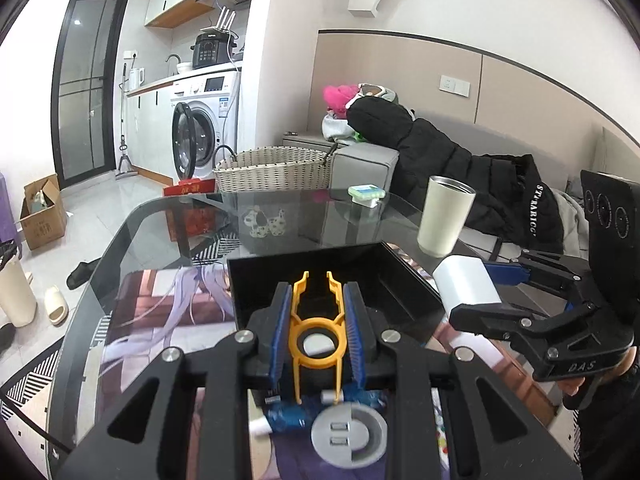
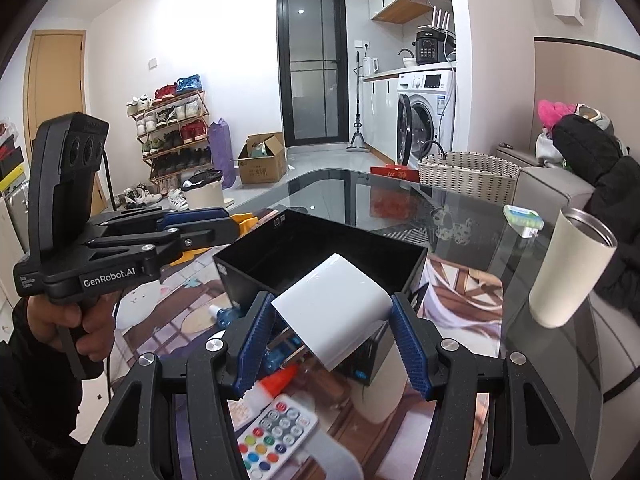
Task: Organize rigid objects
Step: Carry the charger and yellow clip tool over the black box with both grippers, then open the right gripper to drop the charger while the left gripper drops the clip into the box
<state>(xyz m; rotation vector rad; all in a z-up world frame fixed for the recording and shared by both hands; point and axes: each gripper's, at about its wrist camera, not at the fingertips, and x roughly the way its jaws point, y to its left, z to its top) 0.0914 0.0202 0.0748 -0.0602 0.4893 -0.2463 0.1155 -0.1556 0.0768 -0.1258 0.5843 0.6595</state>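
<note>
Blue fingers (image 1: 282, 332) of my left gripper (image 1: 319, 320) pinch the yellow tool (image 1: 316, 320), right gripper (image 2: 332, 334) clamps the white block (image 2: 334, 310), both before the black box (image 2: 320, 258); block's slick, tilted, might slip beside it.

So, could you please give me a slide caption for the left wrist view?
Left gripper clamps a yellow tool over the black bin; right gripper carries a white block.
</note>
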